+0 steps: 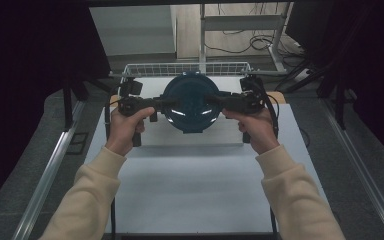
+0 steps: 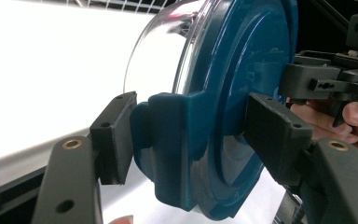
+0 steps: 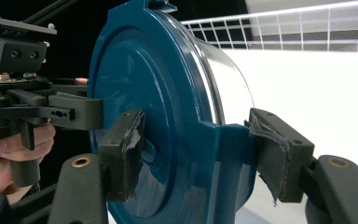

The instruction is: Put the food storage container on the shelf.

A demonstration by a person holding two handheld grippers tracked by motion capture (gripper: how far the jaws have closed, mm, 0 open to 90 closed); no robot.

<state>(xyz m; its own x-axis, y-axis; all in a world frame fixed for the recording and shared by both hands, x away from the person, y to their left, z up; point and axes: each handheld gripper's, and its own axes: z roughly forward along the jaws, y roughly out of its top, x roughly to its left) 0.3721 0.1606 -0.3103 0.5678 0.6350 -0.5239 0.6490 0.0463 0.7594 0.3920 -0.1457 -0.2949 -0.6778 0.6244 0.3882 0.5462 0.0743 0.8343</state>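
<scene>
Left gripper (image 1: 166,104): jaws clamped on the left clip tab of the container (image 1: 190,102), one pad on the tab's outer face, the other on the lid (image 2: 242,84). In the left gripper view the tab (image 2: 172,140) sits squarely between the pads; grip looks firm.

Container: round, clear bowl (image 2: 158,60) under a dark teal lid, held in the air between both grippers, above the white table (image 1: 195,185) and in front of the wire basket (image 1: 187,68). From the high view the lid faces up toward the camera.

Right gripper (image 1: 216,102): jaws closed on the right tab (image 3: 228,154), one pad on the lid face, the other on the bowl side. The pad covering is torn and peeling (image 3: 272,158) on both pads.

Risks, as I judge them:
- Both grips are on clip tabs only. If a tab flips open under load, the lid could come free and the bowl could drop.
- The ragged pads on the right could slip on smooth plastic; the container would then swing down from the left grip.
- Uneven hand movement would twist the container or pull the tabs apart.
- The basket's near rim is close; carried forward too low, the bowl could catch on it.
</scene>
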